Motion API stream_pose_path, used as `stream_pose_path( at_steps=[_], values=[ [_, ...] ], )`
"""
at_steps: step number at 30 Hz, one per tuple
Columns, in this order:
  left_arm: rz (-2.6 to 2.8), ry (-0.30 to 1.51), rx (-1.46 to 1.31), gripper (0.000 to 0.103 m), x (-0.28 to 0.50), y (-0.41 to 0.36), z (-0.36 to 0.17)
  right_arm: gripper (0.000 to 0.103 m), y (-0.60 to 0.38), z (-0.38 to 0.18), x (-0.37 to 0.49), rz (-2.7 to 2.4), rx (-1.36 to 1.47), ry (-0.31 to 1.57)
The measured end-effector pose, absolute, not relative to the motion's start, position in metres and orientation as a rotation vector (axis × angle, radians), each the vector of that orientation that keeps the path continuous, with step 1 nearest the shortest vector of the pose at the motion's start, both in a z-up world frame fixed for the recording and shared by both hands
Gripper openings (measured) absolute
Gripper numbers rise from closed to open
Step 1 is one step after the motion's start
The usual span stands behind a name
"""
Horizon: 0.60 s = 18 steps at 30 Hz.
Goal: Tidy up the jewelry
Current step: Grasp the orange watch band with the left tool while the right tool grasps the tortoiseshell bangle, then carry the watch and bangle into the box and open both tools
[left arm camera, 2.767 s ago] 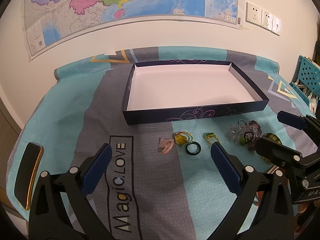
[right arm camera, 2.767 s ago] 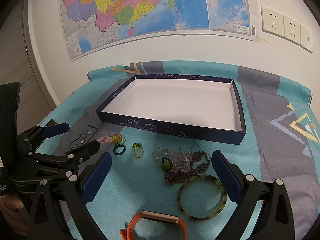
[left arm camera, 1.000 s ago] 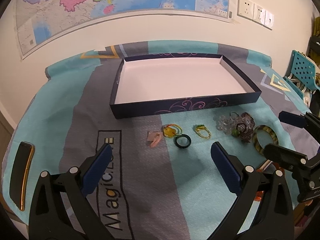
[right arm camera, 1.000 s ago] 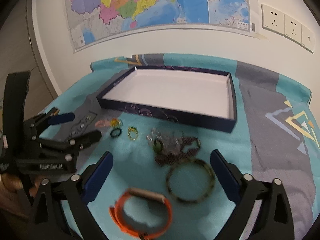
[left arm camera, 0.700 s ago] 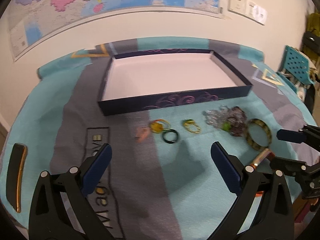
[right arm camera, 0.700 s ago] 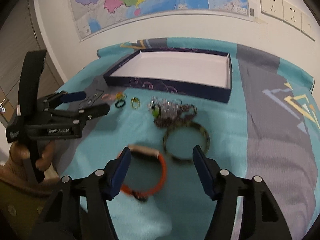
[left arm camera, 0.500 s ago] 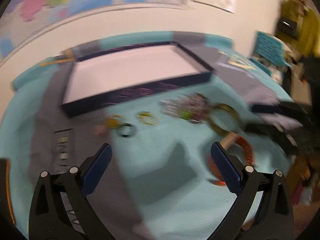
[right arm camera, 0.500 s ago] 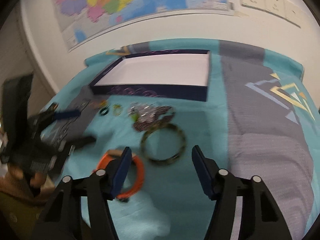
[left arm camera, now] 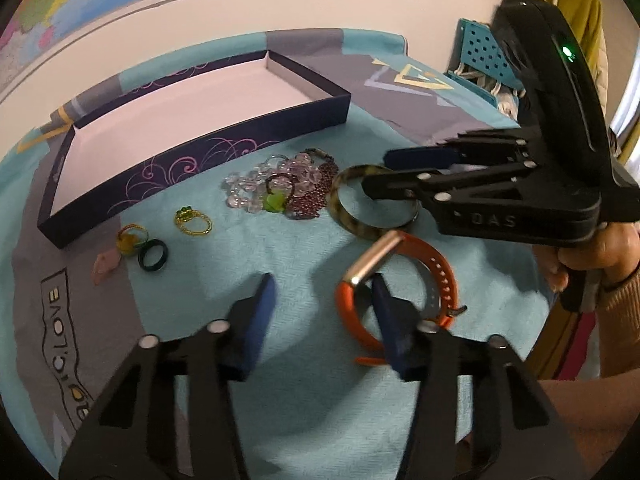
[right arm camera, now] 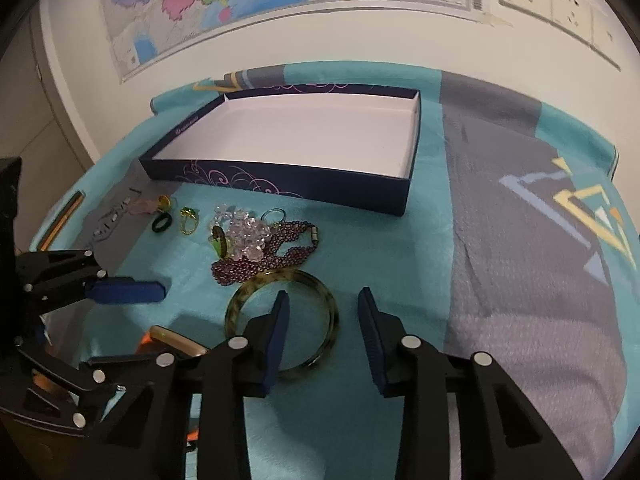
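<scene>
Lying flat, mottled bangle (right arm camera: 282,322), seemingly unbroken

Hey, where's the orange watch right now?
In the left wrist view the orange watch lies on the cloth right of centre, below the tortoiseshell bangle.

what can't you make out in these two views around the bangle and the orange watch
- Orange watch: in the right wrist view, the left hand-held gripper hides most of it; its face is unseen in either view.
- Tortoiseshell bangle: the closing right hand-held gripper straddles its rim; pad contact is unclear.
- Pink item beside the rings: too small to identify.
- Bead pile: tangled, pieces uncountable.
</scene>
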<state>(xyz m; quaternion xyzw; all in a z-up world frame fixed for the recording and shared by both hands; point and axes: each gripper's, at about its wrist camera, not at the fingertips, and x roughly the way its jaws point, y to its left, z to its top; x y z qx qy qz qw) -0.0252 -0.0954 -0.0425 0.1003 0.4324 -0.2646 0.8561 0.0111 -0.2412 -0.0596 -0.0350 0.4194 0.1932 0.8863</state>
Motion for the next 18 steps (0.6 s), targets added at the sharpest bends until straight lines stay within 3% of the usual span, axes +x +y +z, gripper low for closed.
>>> stream_pose_path(
  at_steps=[2,3,5,18],
  values=[
    [-0.560,0.911,0.221,0.025,-0.026,-0.098,-0.041,0.021,-0.240,-0.060,0.011,0.390,-0.104,0.869],
    [-0.573,0.915,0.211,0.014,-0.025,-0.097,-0.041,0.013,-0.240,-0.060,0.011,0.392,-0.113,0.867],
    [-0.572,0.914,0.207,0.014,-0.023,-0.095,-0.040,0.006,-0.241,-0.060,0.010,0.402,-0.116,0.871],
    [-0.508,0.812,0.198,0.014,-0.004,-0.047,-0.001,0.006,-0.254,-0.028,0.012,0.437,-0.007,0.797]
  ],
)
